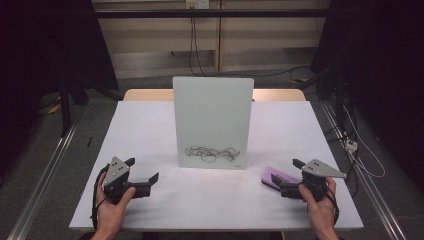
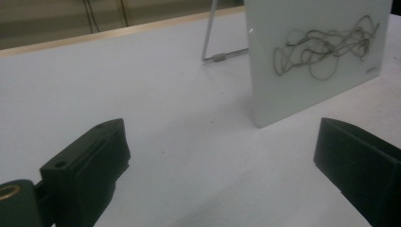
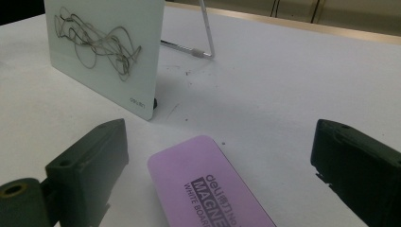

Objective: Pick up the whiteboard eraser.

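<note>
Both grippers sit low on the white table [image 1: 150, 120], one in each hand. The right gripper [image 1: 287, 176], down at about four o'clock on the tabletop, has its jaws spread wide, and the purple whiteboard eraser [image 1: 272, 176] lies flat on the table right between them; in the right gripper view the eraser [image 3: 208, 184] runs up the middle with clear white table on either side, so neither jaw presses on it and nothing is gripped. The left gripper [image 1: 144, 170], over at about eight o'clock, is just as wide open, with bare table between its jaws in the left gripper view and nothing in its hold. Up at centre stands the small white board [image 1: 212, 120], propped upright on a thin wire stand [image 2: 210, 47] behind it. A tangle of dark scribbled lines [image 1: 212, 152] sits near the board's bottom edge. From the eraser, the board is at roughly ten o'clock, near but apart. From the left gripper it stands at about one o'clock, with open table between them
</note>
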The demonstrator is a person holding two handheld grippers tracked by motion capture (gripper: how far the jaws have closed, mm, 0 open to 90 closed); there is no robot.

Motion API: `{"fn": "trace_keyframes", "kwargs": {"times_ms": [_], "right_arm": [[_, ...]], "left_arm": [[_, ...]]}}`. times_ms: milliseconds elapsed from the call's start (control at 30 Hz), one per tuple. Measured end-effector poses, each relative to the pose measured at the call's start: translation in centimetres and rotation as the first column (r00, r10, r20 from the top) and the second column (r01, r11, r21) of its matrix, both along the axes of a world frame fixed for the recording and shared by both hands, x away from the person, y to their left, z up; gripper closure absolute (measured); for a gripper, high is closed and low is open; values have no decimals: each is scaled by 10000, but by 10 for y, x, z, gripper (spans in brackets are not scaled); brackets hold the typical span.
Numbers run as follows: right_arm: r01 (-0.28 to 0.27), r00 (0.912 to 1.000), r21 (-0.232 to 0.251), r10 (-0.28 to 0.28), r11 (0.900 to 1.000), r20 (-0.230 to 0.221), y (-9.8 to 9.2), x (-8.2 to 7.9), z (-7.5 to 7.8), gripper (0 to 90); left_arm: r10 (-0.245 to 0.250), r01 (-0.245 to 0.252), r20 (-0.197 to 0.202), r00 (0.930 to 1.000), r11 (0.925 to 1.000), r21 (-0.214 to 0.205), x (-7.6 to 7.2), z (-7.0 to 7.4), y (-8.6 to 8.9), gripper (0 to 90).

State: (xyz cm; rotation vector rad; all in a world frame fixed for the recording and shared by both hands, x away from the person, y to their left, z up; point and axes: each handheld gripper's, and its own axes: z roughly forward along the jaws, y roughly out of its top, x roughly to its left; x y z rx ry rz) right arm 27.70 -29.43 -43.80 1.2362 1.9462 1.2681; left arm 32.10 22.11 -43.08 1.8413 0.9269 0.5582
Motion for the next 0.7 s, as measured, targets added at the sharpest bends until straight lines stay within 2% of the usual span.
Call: {"fn": "trace_keyframes", "kwargs": {"times_ms": [200,567,633,700], "right_arm": [[49,10000,136,-50,9999,50,0,2,0,65],[80,10000,46,-79,10000,-42,3,4,2,71],[43,9996,179,-38,9998,-284,4,6,3,69],[-79,9985,-97,73,9999,-535,6,8,5,63]], "left_arm": [[188,-187,-76,9998,9998,74,0,0,-3,39],[64,-58,-221,9997,9996,268,-2,-1,-6,41],[47,-43,-198,9998,9998,194,-2,-1,-6,41],[45,-42,-156,9999,9998,177,-1,-1,-6,41]]}}
